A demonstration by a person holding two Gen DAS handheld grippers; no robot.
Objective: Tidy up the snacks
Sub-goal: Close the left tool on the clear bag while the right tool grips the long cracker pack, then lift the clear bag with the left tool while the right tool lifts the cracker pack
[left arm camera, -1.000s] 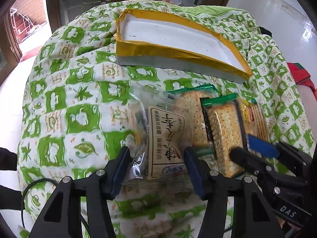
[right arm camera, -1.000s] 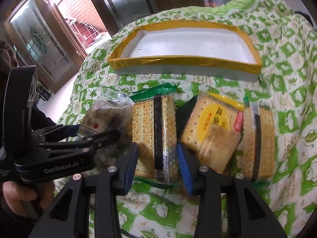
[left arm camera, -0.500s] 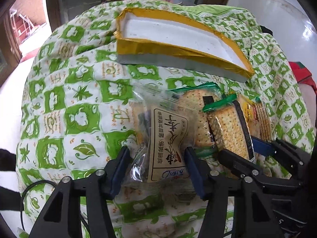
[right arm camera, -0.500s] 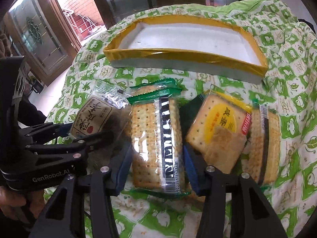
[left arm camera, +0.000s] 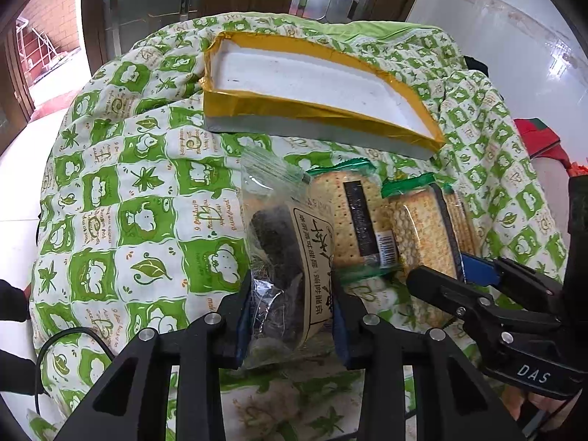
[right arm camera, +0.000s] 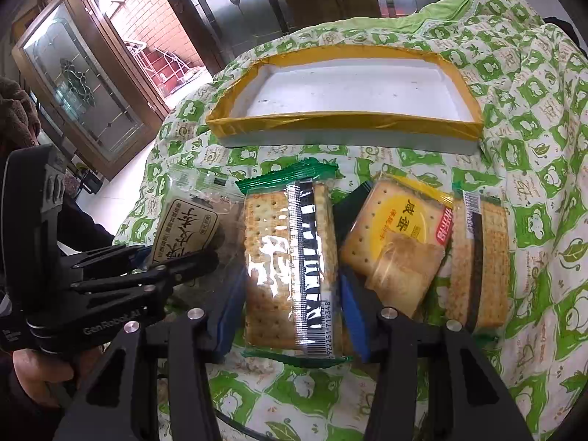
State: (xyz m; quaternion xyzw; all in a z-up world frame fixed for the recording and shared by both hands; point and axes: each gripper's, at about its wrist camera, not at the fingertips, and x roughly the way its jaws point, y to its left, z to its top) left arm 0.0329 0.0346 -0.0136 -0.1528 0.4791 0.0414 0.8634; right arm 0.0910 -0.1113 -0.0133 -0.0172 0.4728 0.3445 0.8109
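Note:
My left gripper [left arm camera: 290, 316] is shut on a clear bag of dark snack with a cream label [left arm camera: 290, 253] and holds it tilted above the cloth; the bag also shows in the right wrist view [right arm camera: 183, 224]. My right gripper [right arm camera: 290, 312] is shut on a green-edged cracker pack [right arm camera: 290, 268] and lifts it. That gripper also shows in the left wrist view [left arm camera: 452, 275], holding the pack [left arm camera: 419, 235]. A white tray with a yellow rim [left arm camera: 316, 110] [right arm camera: 345, 121] lies empty beyond.
A second green cracker pack [left arm camera: 352, 217] lies between the held ones. A yellow cracker pack [right arm camera: 400, 231] and another cracker pack [right arm camera: 481, 257] lie right of my right gripper. A green-and-white quilt [left arm camera: 139, 183] covers the surface. Doors stand behind.
Both grippers closed on their packs and raised them off the quilt. The snack bag turned on edge between my left fingers.

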